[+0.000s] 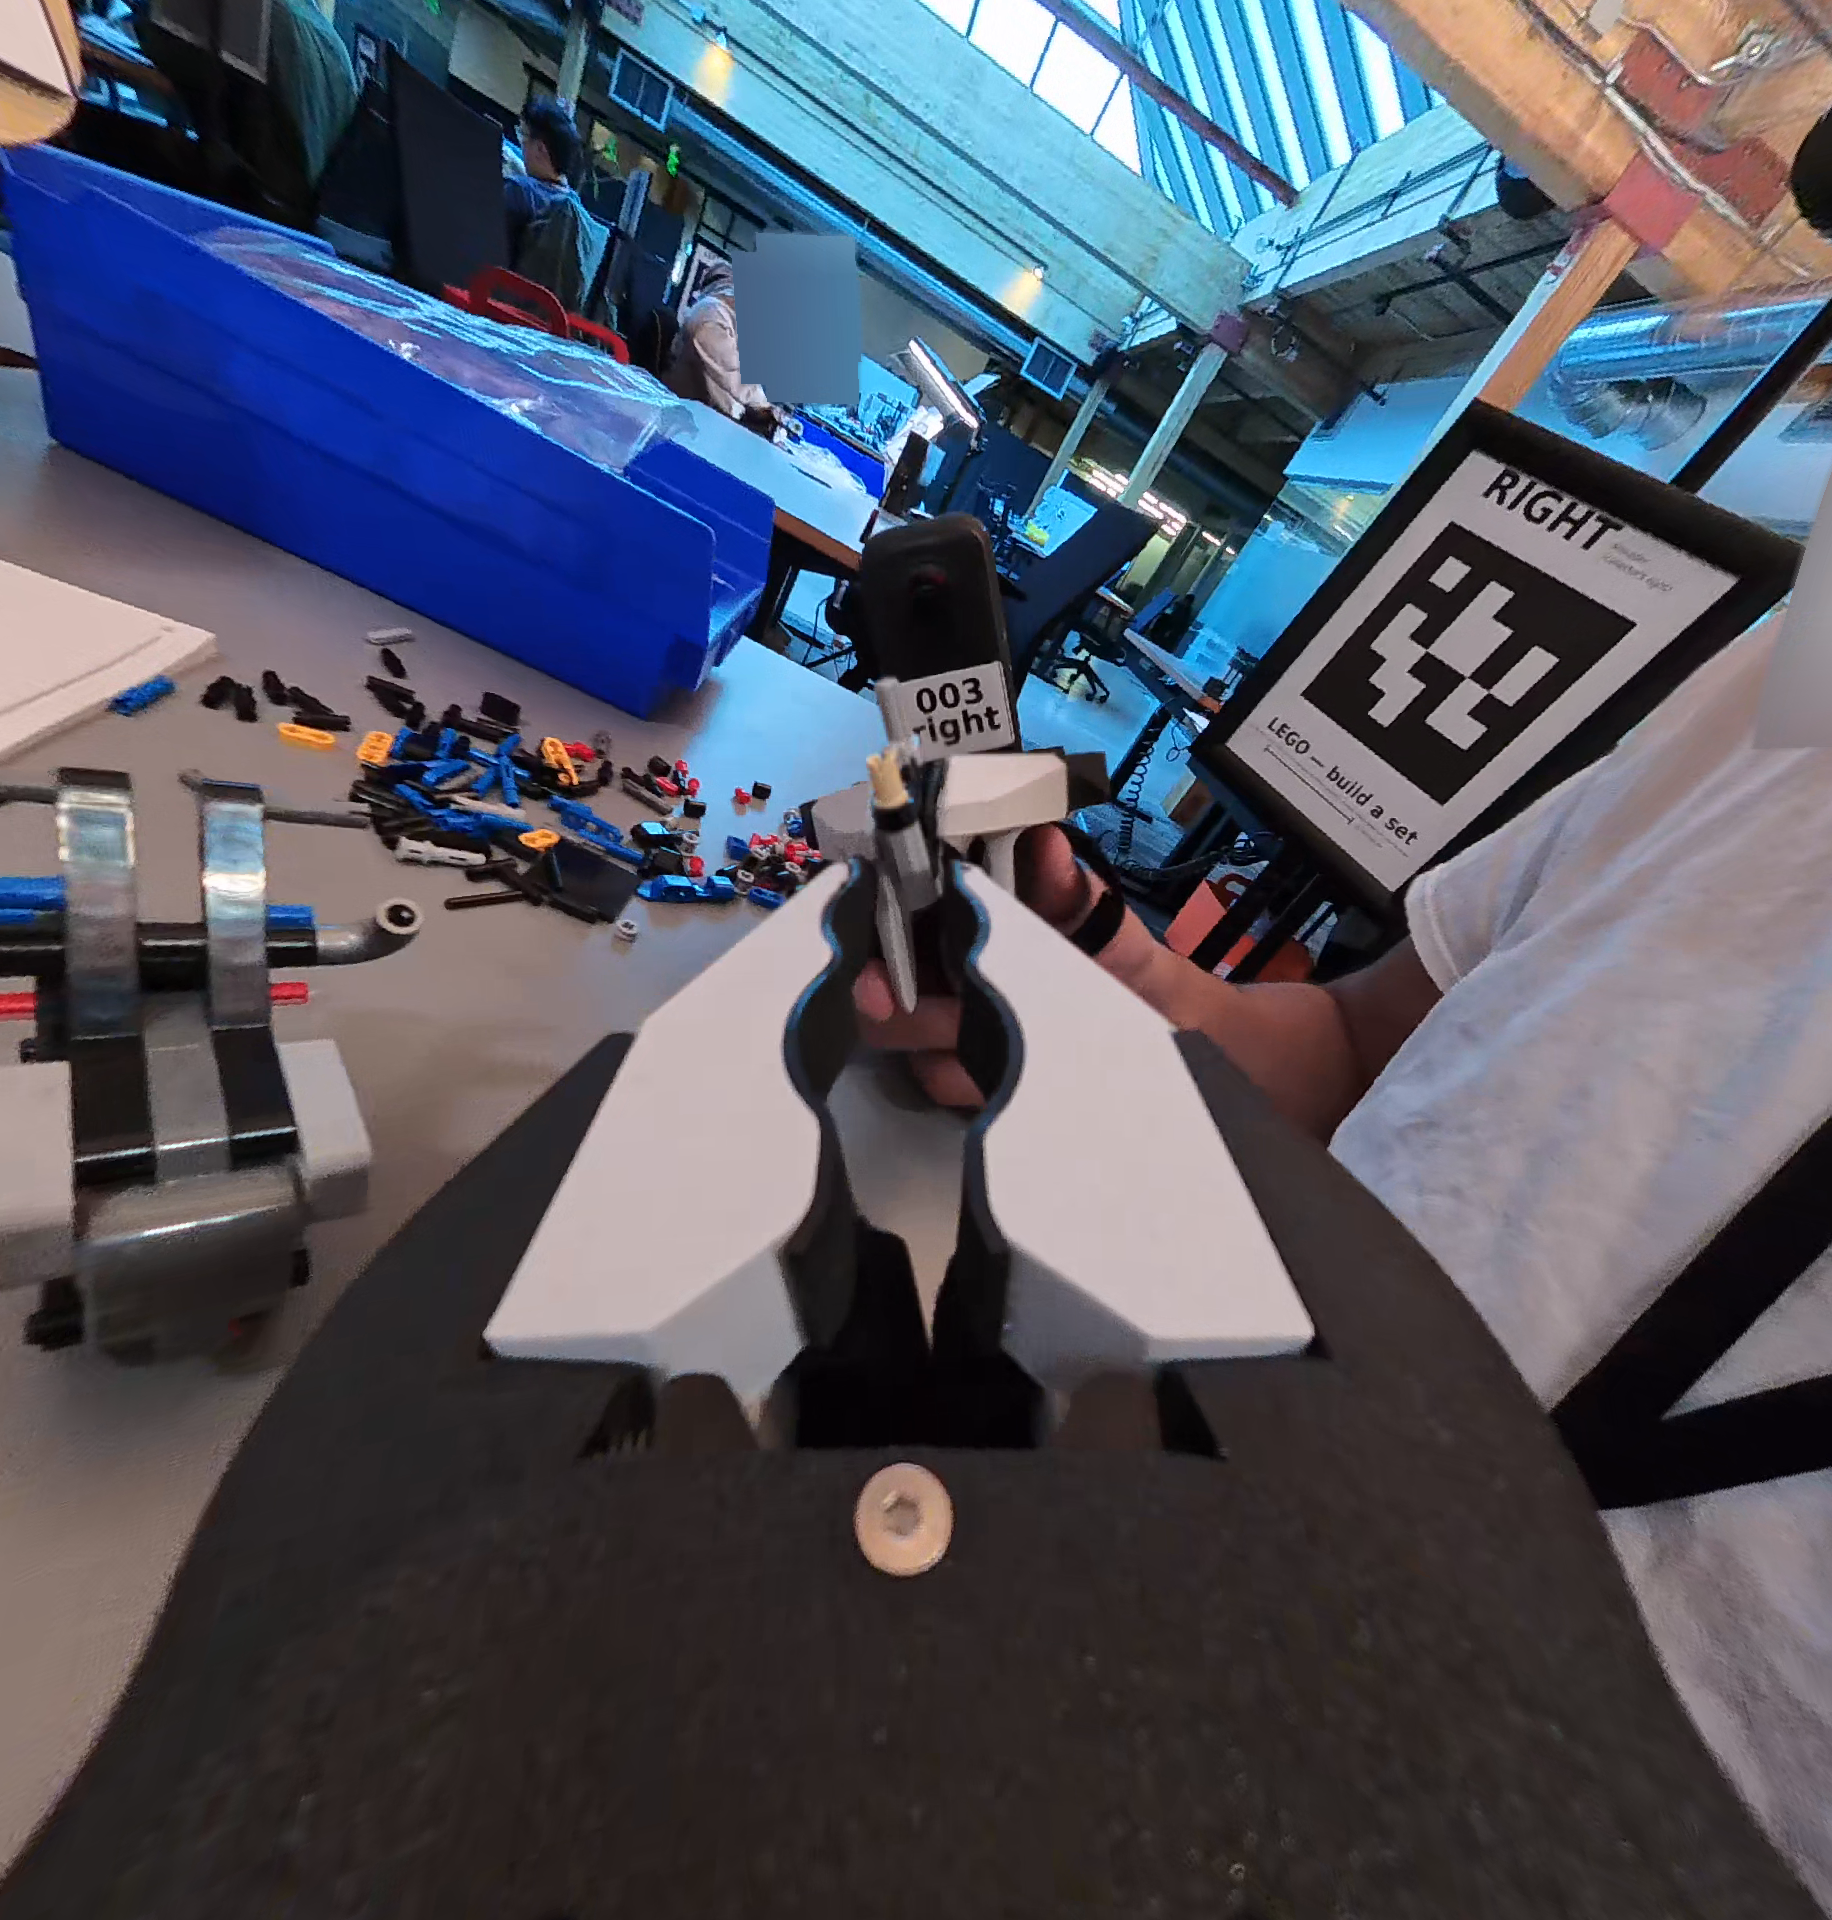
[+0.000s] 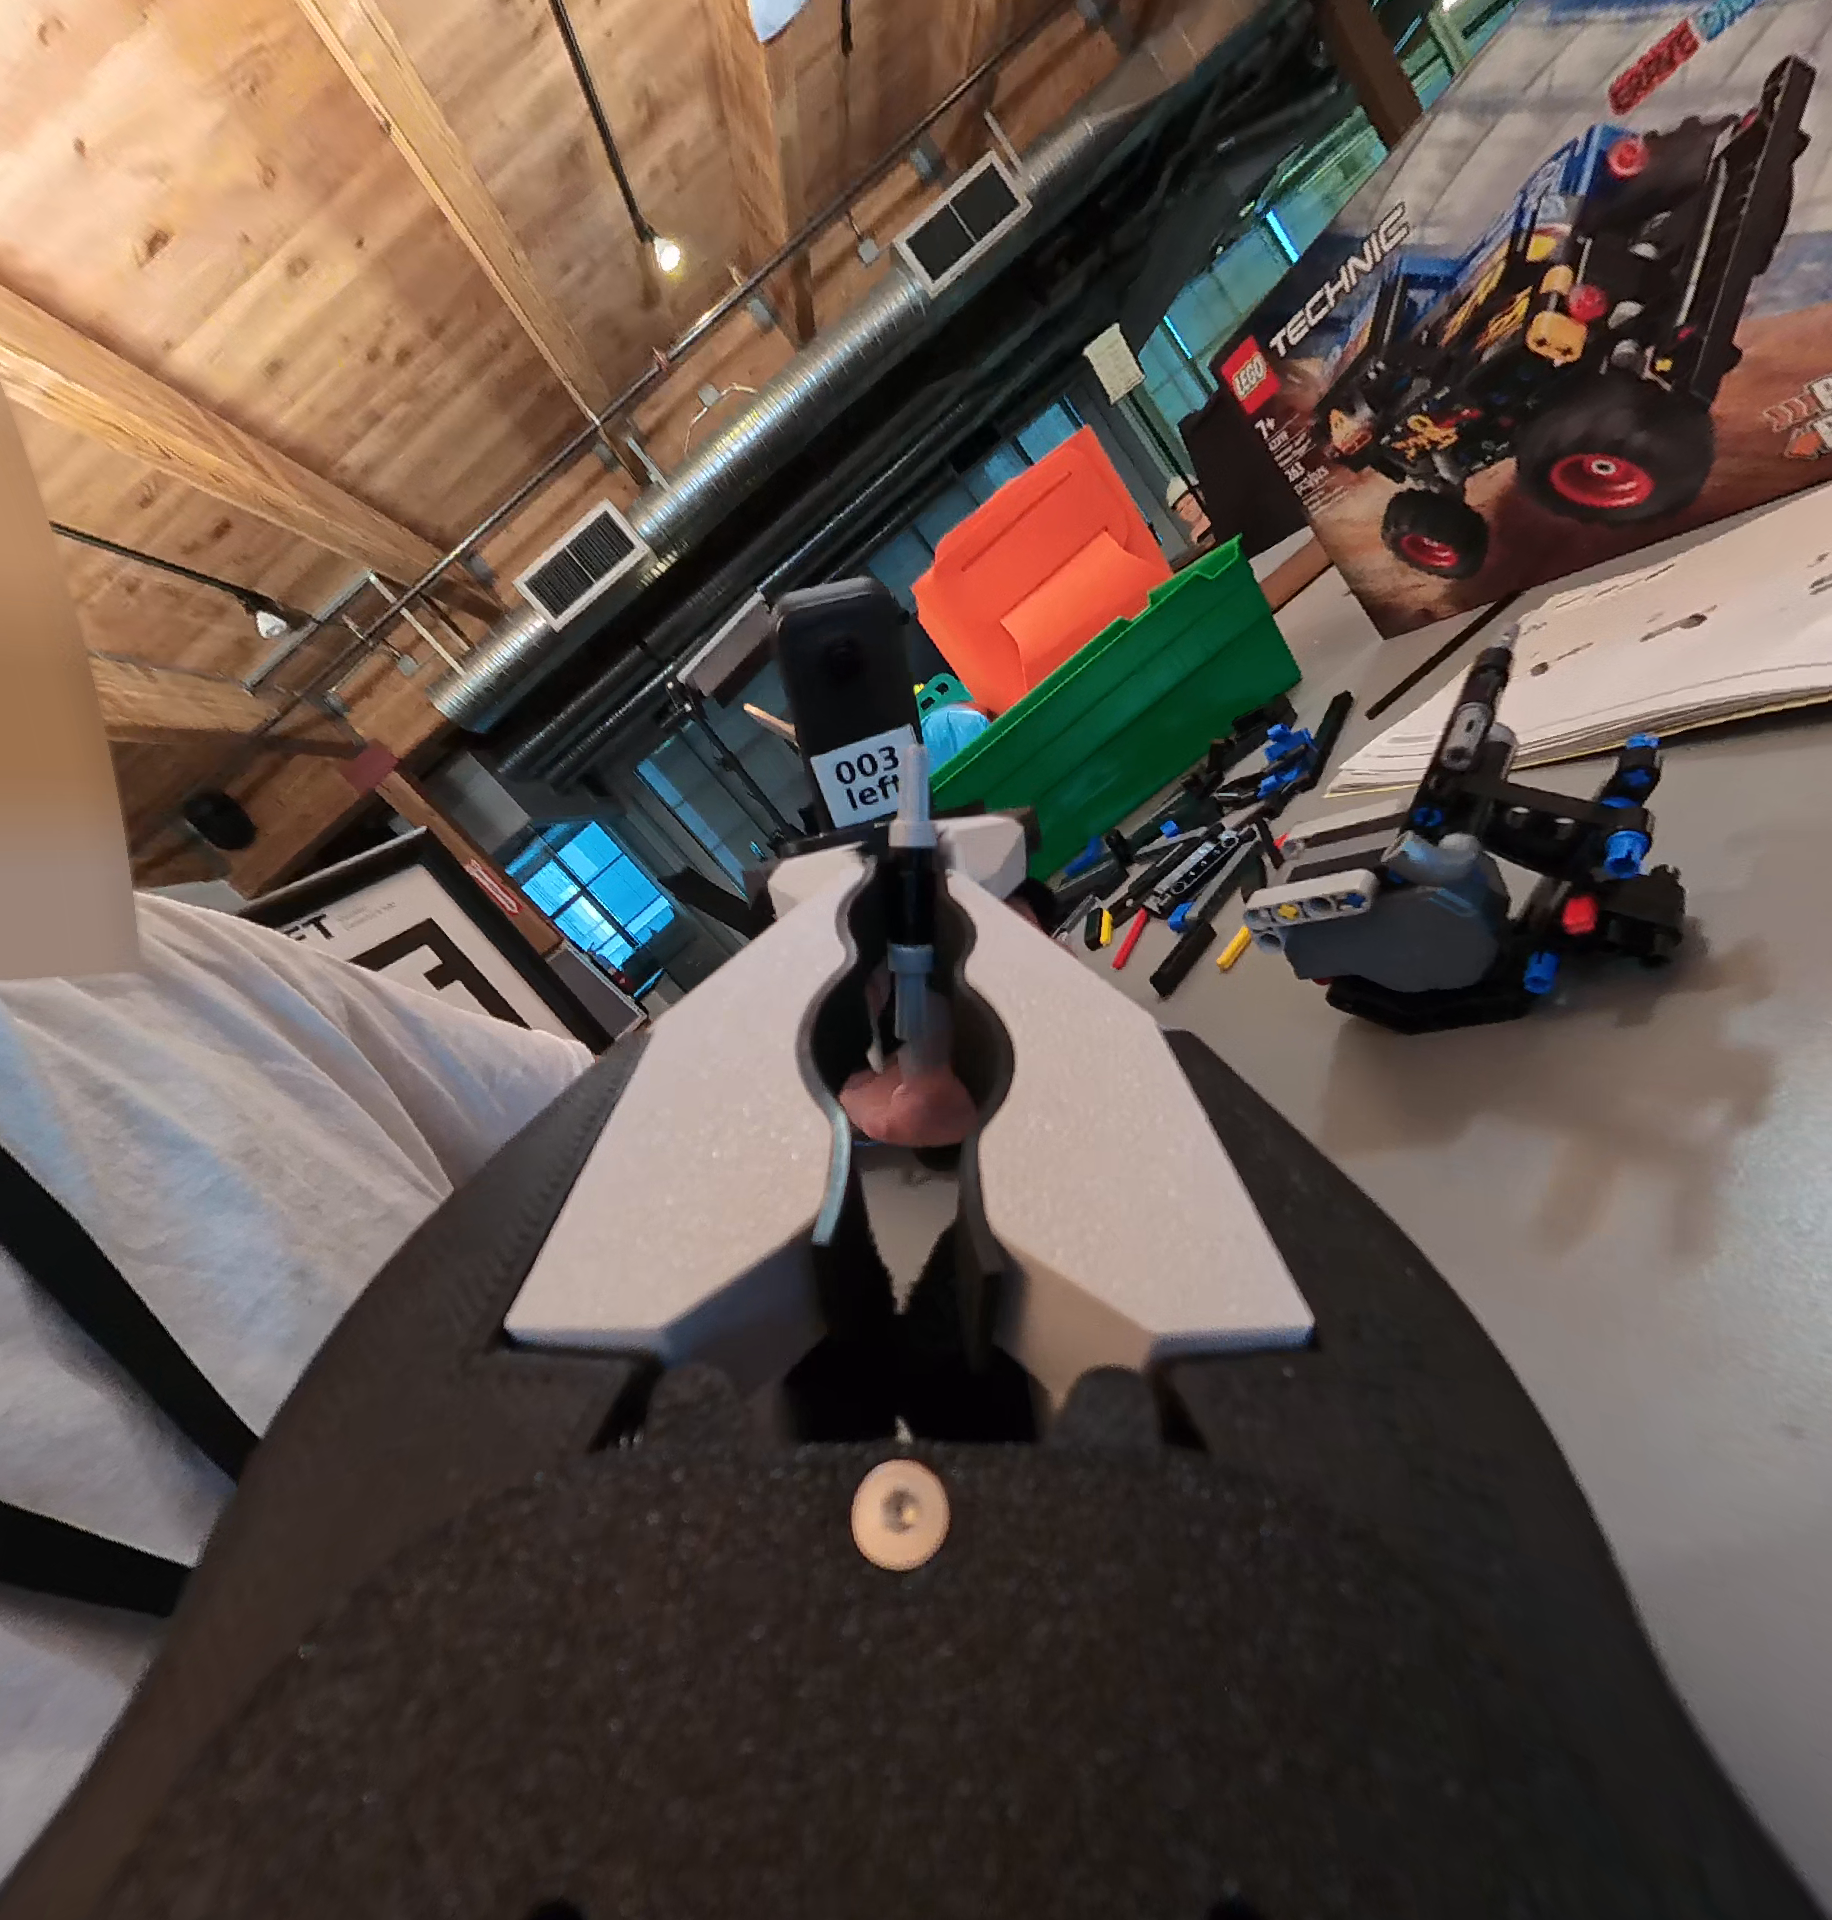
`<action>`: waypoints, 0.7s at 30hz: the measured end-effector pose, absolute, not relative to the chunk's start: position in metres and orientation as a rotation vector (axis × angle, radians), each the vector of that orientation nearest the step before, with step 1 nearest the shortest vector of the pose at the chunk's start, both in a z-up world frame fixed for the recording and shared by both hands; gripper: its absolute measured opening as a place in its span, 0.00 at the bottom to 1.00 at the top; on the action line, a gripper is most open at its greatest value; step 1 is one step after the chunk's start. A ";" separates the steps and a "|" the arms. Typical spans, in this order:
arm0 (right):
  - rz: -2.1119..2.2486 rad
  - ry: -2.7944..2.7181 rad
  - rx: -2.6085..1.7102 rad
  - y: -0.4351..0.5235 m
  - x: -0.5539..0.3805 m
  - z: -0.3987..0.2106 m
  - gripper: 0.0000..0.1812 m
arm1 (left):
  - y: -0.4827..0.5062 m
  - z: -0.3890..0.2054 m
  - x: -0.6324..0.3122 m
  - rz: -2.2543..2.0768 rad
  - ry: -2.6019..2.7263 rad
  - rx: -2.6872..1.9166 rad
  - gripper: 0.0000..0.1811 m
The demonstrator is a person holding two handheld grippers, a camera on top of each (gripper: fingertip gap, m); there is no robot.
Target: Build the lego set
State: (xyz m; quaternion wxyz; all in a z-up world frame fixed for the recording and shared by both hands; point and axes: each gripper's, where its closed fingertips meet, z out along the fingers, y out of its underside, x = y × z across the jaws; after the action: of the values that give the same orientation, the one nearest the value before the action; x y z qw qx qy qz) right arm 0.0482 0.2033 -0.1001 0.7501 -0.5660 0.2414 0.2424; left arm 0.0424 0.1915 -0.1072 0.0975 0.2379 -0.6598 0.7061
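A thin axle assembly (image 1: 899, 883), grey and black with a tan end, is held in the air above the grey table (image 1: 538, 997). My left gripper (image 1: 904, 873) is shut on its lower part. My right gripper (image 1: 922, 805) faces it tip to tip and pinches the other end. In the right wrist view my right gripper (image 2: 907, 862) is shut on the black section of the axle assembly (image 2: 910, 904), with the left gripper (image 2: 948, 842) just behind. The partly built model (image 1: 164, 1091) stands on the table to the left; it also shows in the right wrist view (image 2: 1463, 904).
Loose pieces (image 1: 538, 800) lie scattered on the table (image 2: 1203, 842). A blue bin (image 1: 372, 416), a green bin (image 2: 1120, 717) with an orange box (image 2: 1037, 582), the set's box (image 2: 1566, 343), an instruction booklet (image 2: 1670, 665) and a framed sign (image 1: 1463, 665) surround the work area. Left and right tips are no more than a few centimetres apart.
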 end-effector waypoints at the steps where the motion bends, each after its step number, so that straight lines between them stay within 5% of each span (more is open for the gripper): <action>1: 0.525 0.529 -1.236 0.203 0.049 -0.100 0.03 | 0.190 -0.108 0.041 2.088 -1.952 0.697 0.03; 16: 0.473 0.512 -1.266 0.192 0.052 -0.098 0.09 | 0.205 -0.117 0.031 1.851 -1.897 0.643 0.03; 21: 0.249 0.404 -1.717 0.184 0.034 -0.125 0.15 | 0.212 -0.152 0.018 1.473 -1.967 0.750 0.03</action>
State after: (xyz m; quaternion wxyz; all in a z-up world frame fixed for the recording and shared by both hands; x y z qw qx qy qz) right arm 0.0338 0.1840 -0.1247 0.6288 -0.7495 0.1762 0.1085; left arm 0.0176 0.2120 -0.1522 0.2824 0.2800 -0.7345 0.5499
